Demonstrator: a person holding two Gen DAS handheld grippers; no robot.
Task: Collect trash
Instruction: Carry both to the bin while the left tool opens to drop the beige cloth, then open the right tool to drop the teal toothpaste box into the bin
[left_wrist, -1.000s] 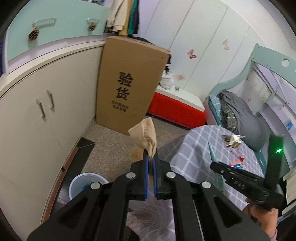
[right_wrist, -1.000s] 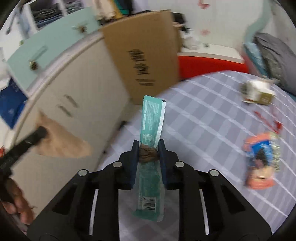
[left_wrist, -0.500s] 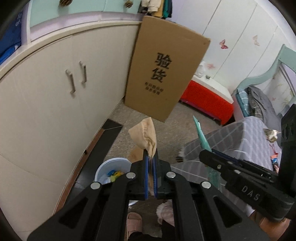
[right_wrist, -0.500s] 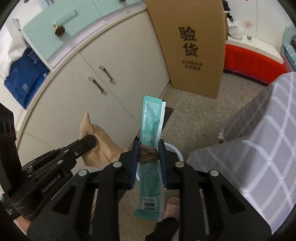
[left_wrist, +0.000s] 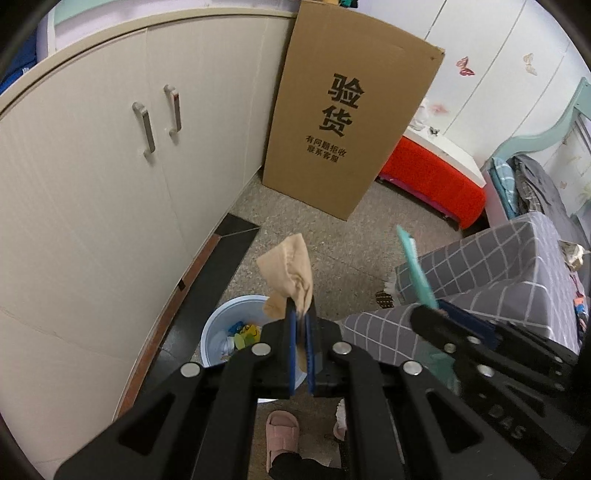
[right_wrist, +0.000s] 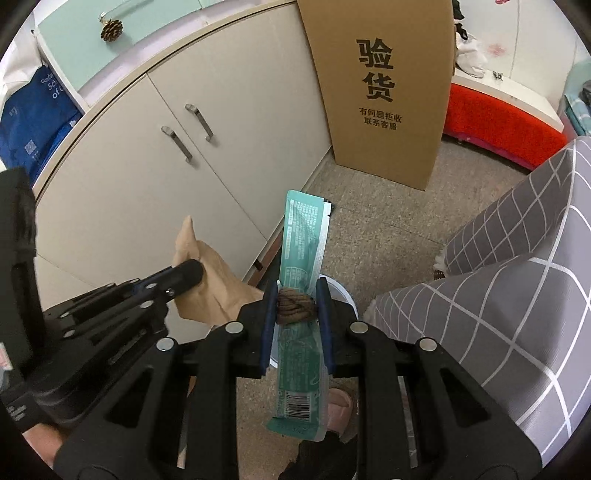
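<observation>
Two light, limp scraps, both hung above a pale blue round plastic bin (left_wrist: 236, 334) on the floor. Long teal foil wrapper (right_wrist: 303, 258), slick and floppy, pinched mid-length with a brown knotted wad (right_wrist: 295, 305) in the right gripper (right_wrist: 296, 325). Crumpled tan paper scrap (left_wrist: 290, 267), soft, clamped by its lower edge in the left gripper (left_wrist: 301, 332).

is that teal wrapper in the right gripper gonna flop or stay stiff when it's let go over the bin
The teal wrapper stands straight above the right gripper, so probably fairly stiff. It looks thin and flat, likely light, and may flutter wide of the blue bin.
</observation>
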